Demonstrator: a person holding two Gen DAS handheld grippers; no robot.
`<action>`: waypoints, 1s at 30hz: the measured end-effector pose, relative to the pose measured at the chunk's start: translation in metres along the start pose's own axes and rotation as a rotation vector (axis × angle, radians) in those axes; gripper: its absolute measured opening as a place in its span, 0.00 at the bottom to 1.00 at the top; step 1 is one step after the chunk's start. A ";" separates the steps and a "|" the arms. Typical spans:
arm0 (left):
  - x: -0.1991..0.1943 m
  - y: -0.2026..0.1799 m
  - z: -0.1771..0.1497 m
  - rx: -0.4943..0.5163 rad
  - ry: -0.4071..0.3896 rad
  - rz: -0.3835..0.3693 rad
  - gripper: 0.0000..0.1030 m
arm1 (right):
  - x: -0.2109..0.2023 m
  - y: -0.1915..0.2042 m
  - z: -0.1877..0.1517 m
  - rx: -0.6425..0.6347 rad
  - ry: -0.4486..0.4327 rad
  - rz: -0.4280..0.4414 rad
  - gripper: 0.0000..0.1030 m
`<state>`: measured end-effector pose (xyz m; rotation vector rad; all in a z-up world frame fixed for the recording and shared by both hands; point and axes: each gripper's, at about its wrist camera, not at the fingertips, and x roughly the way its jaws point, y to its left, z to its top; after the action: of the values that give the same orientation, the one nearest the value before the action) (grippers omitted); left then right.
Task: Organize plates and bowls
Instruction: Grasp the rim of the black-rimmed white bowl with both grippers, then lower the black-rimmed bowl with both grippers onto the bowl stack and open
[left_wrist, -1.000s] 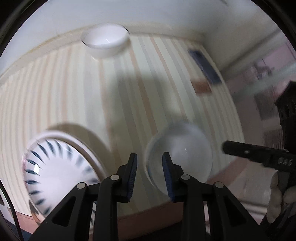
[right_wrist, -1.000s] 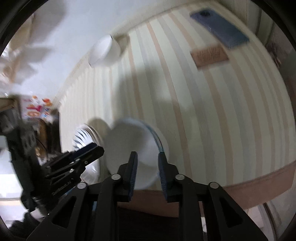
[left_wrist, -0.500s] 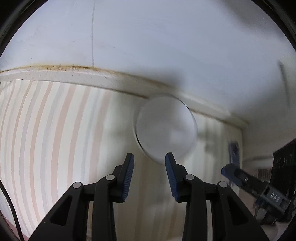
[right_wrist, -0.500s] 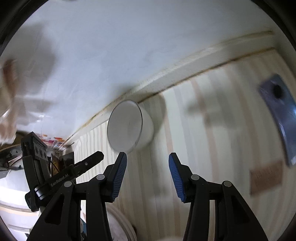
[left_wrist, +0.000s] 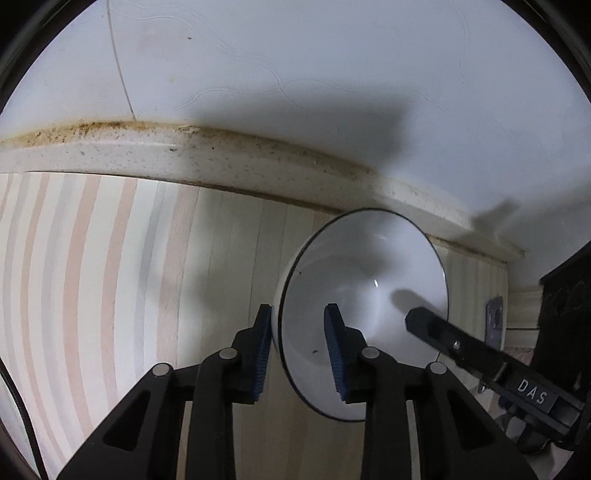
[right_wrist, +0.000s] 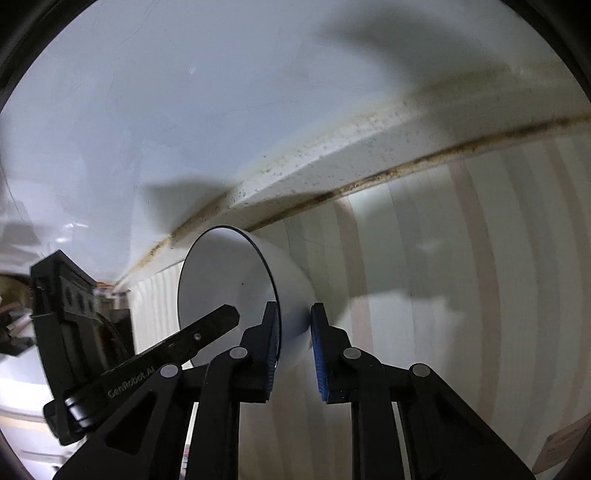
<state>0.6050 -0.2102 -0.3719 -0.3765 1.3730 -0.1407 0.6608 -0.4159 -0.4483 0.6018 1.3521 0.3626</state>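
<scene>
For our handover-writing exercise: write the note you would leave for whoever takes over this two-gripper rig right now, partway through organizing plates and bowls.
Left gripper: jaws closing astride the rim of the white bowl, one pad outside and one inside.
Right gripper: jaws closing astride the opposite side of the same rim, in the same way.
Things: the bowl looks empty and is at the back of the striped surface, close to the wall ledge. No plates or other bowls are in view.
Done: both grippers have reached the bowl.
Left: probably lift it and place it with the rest. Neither view shows where those are.
</scene>
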 end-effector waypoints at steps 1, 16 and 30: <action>-0.001 -0.001 -0.002 0.002 -0.003 0.002 0.24 | 0.000 0.001 -0.001 -0.009 -0.005 -0.008 0.18; -0.045 -0.033 -0.037 0.100 -0.055 -0.024 0.24 | -0.051 0.015 -0.039 -0.033 -0.068 -0.049 0.18; -0.106 -0.072 -0.128 0.250 -0.057 -0.107 0.24 | -0.160 0.009 -0.144 0.007 -0.169 -0.084 0.18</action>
<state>0.4677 -0.2666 -0.2677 -0.2422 1.2623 -0.3831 0.4902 -0.4726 -0.3304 0.5666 1.2128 0.2335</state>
